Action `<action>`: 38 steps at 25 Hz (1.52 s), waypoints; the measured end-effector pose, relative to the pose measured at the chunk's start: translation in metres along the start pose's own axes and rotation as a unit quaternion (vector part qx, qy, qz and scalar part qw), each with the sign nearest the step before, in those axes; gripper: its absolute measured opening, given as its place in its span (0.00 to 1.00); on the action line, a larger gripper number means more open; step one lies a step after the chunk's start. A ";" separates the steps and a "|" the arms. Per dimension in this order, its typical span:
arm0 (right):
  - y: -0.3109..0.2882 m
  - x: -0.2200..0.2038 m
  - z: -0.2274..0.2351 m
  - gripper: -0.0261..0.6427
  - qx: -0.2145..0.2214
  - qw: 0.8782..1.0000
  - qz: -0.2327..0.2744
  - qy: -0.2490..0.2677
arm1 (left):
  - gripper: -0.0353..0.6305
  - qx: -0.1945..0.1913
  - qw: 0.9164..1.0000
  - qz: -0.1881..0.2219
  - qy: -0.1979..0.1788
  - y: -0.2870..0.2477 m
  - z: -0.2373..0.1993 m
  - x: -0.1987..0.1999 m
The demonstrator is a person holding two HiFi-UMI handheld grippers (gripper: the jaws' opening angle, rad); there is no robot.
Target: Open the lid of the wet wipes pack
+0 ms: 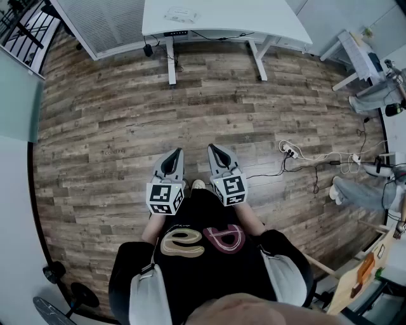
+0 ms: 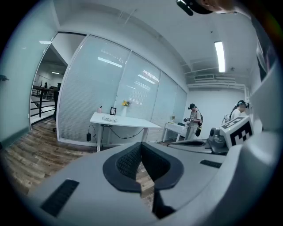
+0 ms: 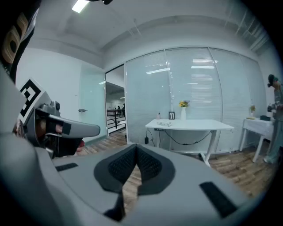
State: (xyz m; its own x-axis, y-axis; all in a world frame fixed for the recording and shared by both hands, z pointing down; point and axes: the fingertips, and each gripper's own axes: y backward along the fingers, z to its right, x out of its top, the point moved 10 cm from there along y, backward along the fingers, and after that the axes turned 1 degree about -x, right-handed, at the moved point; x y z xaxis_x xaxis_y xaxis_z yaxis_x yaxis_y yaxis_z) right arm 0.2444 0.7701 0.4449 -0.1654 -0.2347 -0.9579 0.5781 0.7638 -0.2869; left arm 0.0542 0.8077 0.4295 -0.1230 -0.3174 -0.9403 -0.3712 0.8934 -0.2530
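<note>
Fingertips [image 2: 128, 161] of the left gripper [image 1: 174, 153] are pressed together on nothing, as are those of the right gripper [image 1: 214, 150]. Both are held side by side before the person's waist, tipped slightly down over the wooden floor [image 1: 114, 127]. A flat pale pack [image 1: 181, 14] is seen on the white desk [image 1: 254, 19], well apart.

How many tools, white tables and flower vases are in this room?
Tools: 2, the left tool and the right tool
White tables: 2, the big table and the side table
Flower vases: 1, the flower vase on the big table
Total: 5
</note>
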 end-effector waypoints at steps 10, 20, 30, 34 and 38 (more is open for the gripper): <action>0.014 -0.013 0.024 0.06 0.002 0.999 0.005 -0.042 | 0.08 0.019 1.000 -0.006 0.006 -0.004 0.019 -0.012; -0.010 -0.016 0.039 0.06 -0.021 0.998 0.009 -0.063 | 0.08 0.001 0.999 -0.014 0.036 -0.043 -0.024 -0.011; -0.068 0.009 0.075 0.06 -0.073 0.995 -0.007 -0.071 | 0.08 -0.040 0.999 -0.032 0.014 -0.127 -0.066 0.025; -0.105 0.021 0.077 0.06 -0.076 0.994 -0.012 -0.076 | 0.08 -0.046 0.998 -0.039 0.007 -0.150 -0.097 0.037; -0.146 0.030 0.072 0.06 -0.078 0.994 -0.019 -0.074 | 0.08 -0.053 0.998 -0.040 0.012 -0.169 -0.133 0.047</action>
State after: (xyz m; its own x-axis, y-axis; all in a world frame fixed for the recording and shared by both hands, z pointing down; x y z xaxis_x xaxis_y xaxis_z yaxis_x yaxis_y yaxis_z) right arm 0.2127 0.6079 0.4592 -0.0587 -0.3431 -0.9375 0.4403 0.8339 -0.3328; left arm -0.0113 0.5999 0.4588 -0.1113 -0.3952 -0.9118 -0.4758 0.8267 -0.3003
